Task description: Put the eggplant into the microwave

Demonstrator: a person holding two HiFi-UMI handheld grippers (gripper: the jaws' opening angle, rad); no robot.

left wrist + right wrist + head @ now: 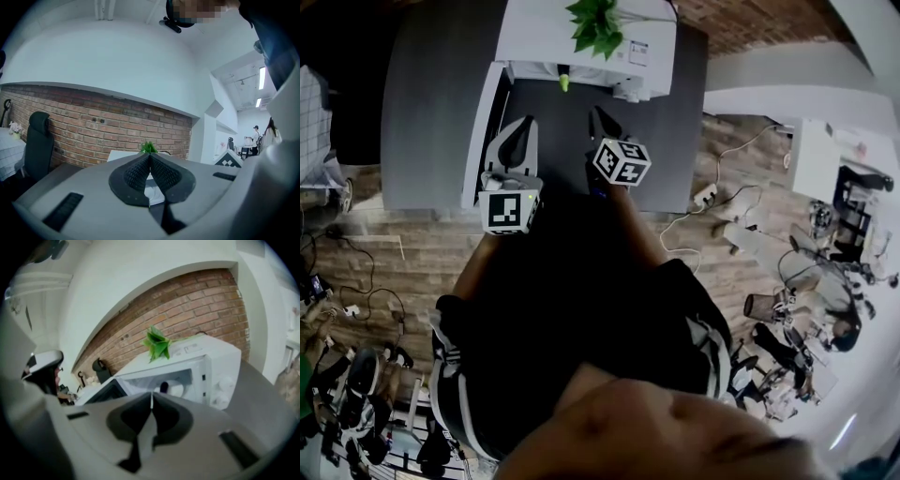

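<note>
The white microwave [647, 47] stands at the back of the dark grey table [431, 94] with its door [486, 131] swung open to the left. In the right gripper view the eggplant [162, 387] shows as a dark purple shape inside the microwave [220, 357]. In the head view only a green tip [564, 82] shows at the microwave's mouth. My right gripper [598, 114] [151, 394] hangs in front of the opening, shut and empty. My left gripper [523, 127] [150, 155] is near the open door, shut with nothing in it.
A green plant [598, 23] [157, 344] sits on top of the microwave. The brick wall [93, 131] runs behind it, with a dark chair [40, 140] at the left. Cables and a power strip [705, 195] lie on the wooden floor to the right.
</note>
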